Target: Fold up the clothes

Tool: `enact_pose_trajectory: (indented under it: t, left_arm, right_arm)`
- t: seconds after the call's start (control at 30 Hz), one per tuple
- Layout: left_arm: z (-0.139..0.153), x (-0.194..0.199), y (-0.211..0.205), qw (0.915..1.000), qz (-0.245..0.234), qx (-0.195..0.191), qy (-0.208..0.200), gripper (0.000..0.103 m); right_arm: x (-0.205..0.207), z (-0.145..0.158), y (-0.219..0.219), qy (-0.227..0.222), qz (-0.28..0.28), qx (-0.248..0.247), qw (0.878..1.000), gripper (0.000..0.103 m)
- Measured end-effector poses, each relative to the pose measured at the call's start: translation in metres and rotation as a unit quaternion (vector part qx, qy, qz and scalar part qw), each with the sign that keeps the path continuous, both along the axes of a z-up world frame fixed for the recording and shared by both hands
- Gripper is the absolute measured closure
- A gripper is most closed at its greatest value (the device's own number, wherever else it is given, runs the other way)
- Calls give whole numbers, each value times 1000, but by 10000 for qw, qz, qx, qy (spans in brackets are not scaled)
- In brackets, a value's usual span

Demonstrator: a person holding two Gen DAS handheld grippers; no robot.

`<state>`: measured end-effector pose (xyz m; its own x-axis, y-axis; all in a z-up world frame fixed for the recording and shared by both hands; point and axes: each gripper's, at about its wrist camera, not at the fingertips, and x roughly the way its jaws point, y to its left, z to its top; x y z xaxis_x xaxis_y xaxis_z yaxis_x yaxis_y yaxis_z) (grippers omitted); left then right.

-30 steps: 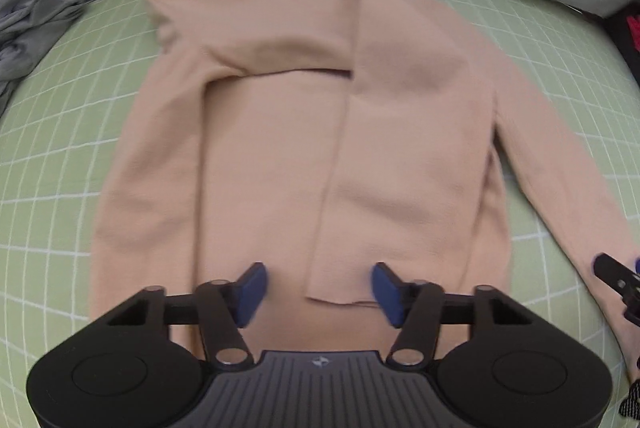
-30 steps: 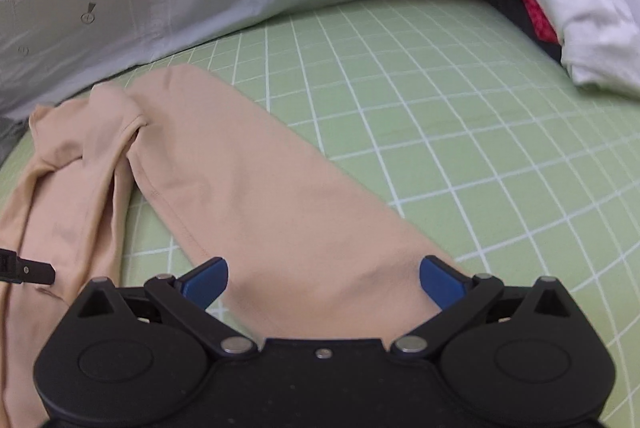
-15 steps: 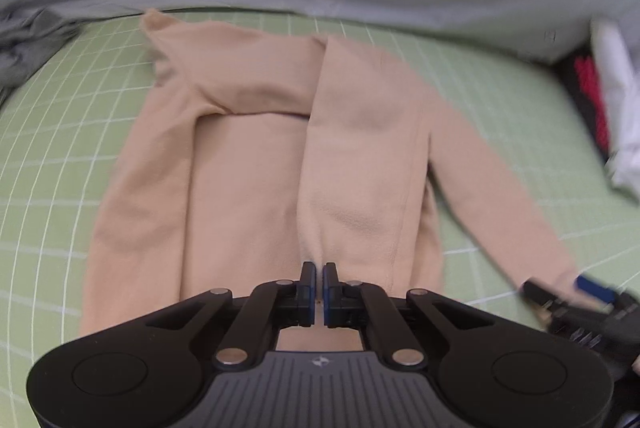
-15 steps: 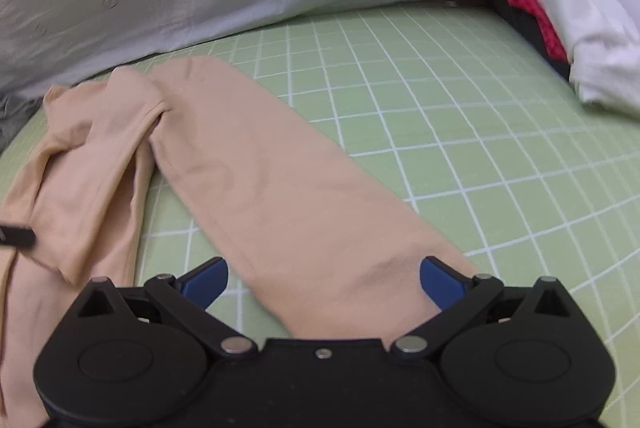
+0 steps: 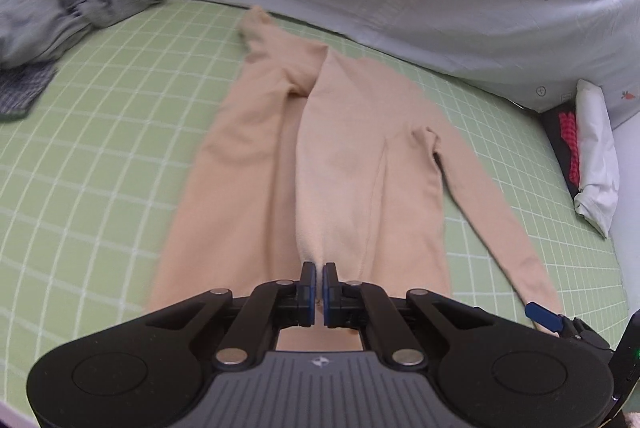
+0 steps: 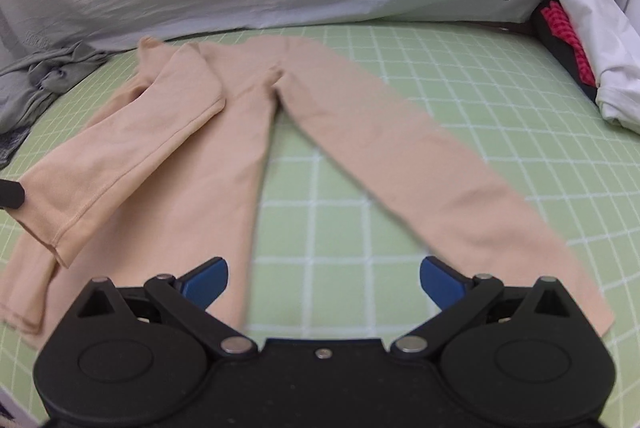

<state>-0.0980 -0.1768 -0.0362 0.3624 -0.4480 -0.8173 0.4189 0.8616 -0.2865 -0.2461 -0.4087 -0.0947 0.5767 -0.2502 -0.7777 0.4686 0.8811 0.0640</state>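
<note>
One left gripper (image 5: 319, 292) pinches the beige top (image 5: 344, 164).

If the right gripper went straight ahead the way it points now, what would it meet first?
Likely the bare green grid mat in the gap between the peach top's body and its spread sleeve. The open right gripper frames that gap, though depth is hard to judge.

Both the left gripper (image 5: 319, 290) and the right gripper (image 6: 323, 278) are black, with round hubs, silver pivot screws, linkage arms and blue fingers (image 6: 206, 279).
</note>
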Motion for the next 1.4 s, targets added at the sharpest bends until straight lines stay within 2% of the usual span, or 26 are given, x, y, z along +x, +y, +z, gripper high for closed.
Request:
enact_pose_trajectory:
  t: [0.23,0.43,0.47,0.53,0.63,0.77,0.87,1.03,1.2,1.4]
  left_arm:
    - [-11,-1,46,9997,199,70,153,99]
    - [-43,11,68,9957,364,479,711,96]
    - [-42,14,71,9953,421,494,714,92]
    - [-33,22,75,9956,491,517,609,61]
    - [-15,36,76,9961,591,602,273,38]
    - [9,53,62,9947,658,754,-243,16]
    - [19,61,48,9939,575,783,-514,16]
    - [26,66,17,9937,475,820,-597,15]
    - [36,55,-5,9916,358,922,-830,11]
    - [36,33,-10,9874,434,1272,-830,11]
  right_arm:
    - [1,5,34,76,-3,-59,10000,0]
    - [6,-2,57,322,34,-82,9994,0]
    - [7,0,59,337,10,-102,9994,0]
    - [10,6,59,280,-84,-129,9995,0]
    - [18,19,53,68,-259,-114,9996,0]
    - [26,29,38,-213,-398,-67,9990,0]
    - [26,31,25,-369,-480,-77,9981,0]
    - [14,19,-11,-359,-982,-8,9945,0]
    - [-12,7,-58,-250,-1810,22,9832,0]
    - [-50,-20,-102,19,-2525,-65,9676,0]
